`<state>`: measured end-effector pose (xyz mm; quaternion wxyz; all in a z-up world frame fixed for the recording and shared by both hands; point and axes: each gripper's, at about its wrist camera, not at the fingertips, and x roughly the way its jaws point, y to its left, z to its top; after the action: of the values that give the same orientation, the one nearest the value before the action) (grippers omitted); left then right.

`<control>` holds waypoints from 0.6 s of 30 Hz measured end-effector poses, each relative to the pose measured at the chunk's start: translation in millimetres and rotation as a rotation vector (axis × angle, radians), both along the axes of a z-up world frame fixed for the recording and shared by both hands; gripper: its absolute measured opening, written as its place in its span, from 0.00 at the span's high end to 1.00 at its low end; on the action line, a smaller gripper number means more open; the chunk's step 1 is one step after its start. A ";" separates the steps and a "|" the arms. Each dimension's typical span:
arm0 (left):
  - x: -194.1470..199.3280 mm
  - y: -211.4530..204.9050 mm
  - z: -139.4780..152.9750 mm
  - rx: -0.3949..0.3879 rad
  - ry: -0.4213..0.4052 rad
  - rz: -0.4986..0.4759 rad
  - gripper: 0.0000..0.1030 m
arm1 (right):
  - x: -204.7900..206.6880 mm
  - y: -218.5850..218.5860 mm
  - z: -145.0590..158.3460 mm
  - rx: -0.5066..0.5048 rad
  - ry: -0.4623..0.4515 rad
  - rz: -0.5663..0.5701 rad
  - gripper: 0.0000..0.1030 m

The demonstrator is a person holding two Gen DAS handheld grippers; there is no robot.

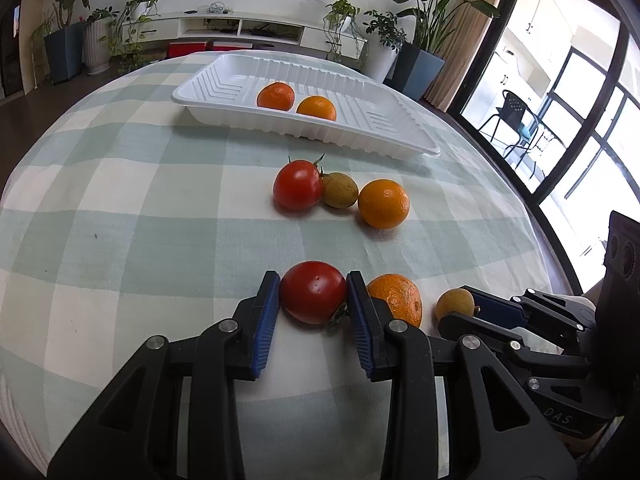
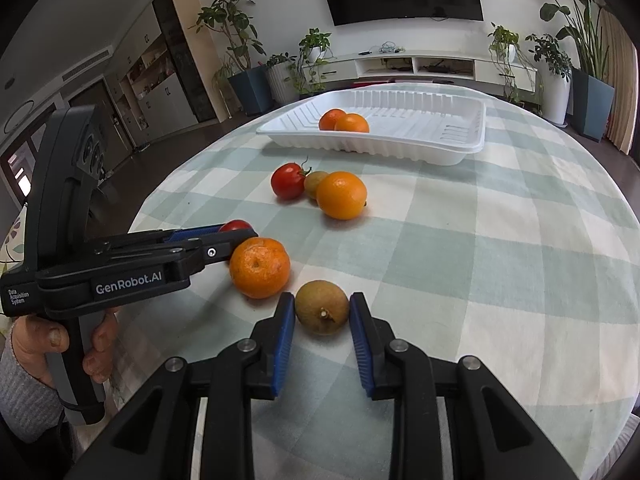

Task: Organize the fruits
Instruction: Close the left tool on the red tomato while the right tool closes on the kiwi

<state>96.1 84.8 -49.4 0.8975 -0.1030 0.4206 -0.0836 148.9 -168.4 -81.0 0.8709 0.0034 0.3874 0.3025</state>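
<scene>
My left gripper [image 1: 313, 298] clamps a smooth red tomato [image 1: 313, 297] on the checked-cloth bench [image 1: 120, 220], beside a dimpled orange [image 2: 260, 267]. My right gripper [image 2: 322, 312] pinches a rough brown round fruit [image 2: 322, 307]. Open cloth lies rightward; the ribbed white tray [image 2: 440, 148] sits beyond.

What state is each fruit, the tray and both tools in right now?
Left tool: shut on near tomato.
Right tool: shut on brown fruit.
Rough orange: loose on cloth, between them.
Far tomato, small fruit, smooth orange: loose, clustered.
Tray: holds two oranges.
</scene>
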 end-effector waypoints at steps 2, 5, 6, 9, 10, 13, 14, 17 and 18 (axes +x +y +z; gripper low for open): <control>-0.1 0.1 0.2 -0.002 0.001 0.001 0.69 | 0.6 -1.0 0.7 0.009 0.003 -0.004 0.70; 0.1 0.5 0.3 -0.003 0.001 0.002 0.69 | 1.1 -3.5 1.4 0.023 0.006 -0.007 0.70; 0.0 0.6 0.4 -0.004 0.000 0.002 0.69 | 1.2 -4.1 1.8 0.027 0.007 -0.008 0.70; -0.3 0.5 1.4 -0.004 -0.003 0.005 0.69 | 2.1 -6.0 2.4 0.042 0.014 -0.010 0.70; -0.8 1.4 2.1 -0.005 -0.004 0.006 0.69 | 2.4 -6.4 2.5 0.048 0.016 -0.010 0.70; -1.8 1.0 4.1 -0.003 -0.010 0.004 0.69 | 3.1 -8.3 2.9 0.065 0.020 -0.011 0.70; -2.4 1.2 4.8 -0.002 -0.012 0.005 0.69 | 3.4 -8.8 3.1 0.067 0.021 -0.011 0.70; -2.8 0.9 6.0 -0.001 -0.016 0.003 0.69 | 4.2 -10.4 3.4 0.080 0.025 -0.013 0.70; -3.5 1.7 6.4 -0.001 -0.018 0.004 0.69 | 4.6 -11.2 3.5 0.085 0.027 -0.015 0.70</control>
<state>92.7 86.5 -42.9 0.9013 -0.1034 0.4125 -0.0830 153.5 -179.6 -77.5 0.8669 0.0472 0.3860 0.3120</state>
